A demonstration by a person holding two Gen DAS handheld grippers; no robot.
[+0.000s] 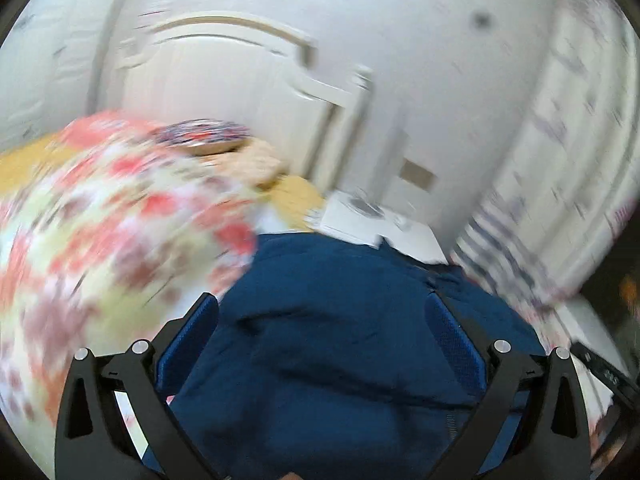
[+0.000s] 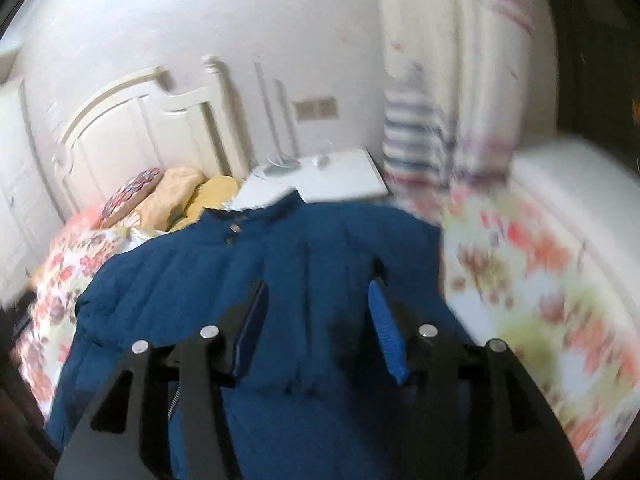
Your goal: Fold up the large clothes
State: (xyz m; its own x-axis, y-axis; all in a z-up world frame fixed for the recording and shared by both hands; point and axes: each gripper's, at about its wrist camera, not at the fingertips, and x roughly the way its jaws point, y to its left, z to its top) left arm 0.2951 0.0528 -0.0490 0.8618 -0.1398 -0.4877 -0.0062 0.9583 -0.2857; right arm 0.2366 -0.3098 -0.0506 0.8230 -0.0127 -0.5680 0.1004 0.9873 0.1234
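- The blue jacket (image 2: 248, 264) lies spread on the flowered bedspread (image 2: 532, 280), collar away from the right gripper (image 2: 316, 320) and toward the pillows (image 2: 176, 196) and headboard (image 2: 132, 132).
- It looks like an early step: no fold shows in the part visible.
- Right gripper: jaws wide apart, nothing between them, hovering over the jacket's middle, tilted down and forward.
- Left gripper (image 1: 324, 332): jaws spread wide, empty, jacket directly ahead and below; whether it touches the cloth I cannot tell.
- Both views are blurred.
- Next move likely calls for each gripper to pinch an edge or sleeve, then carry it across the body.
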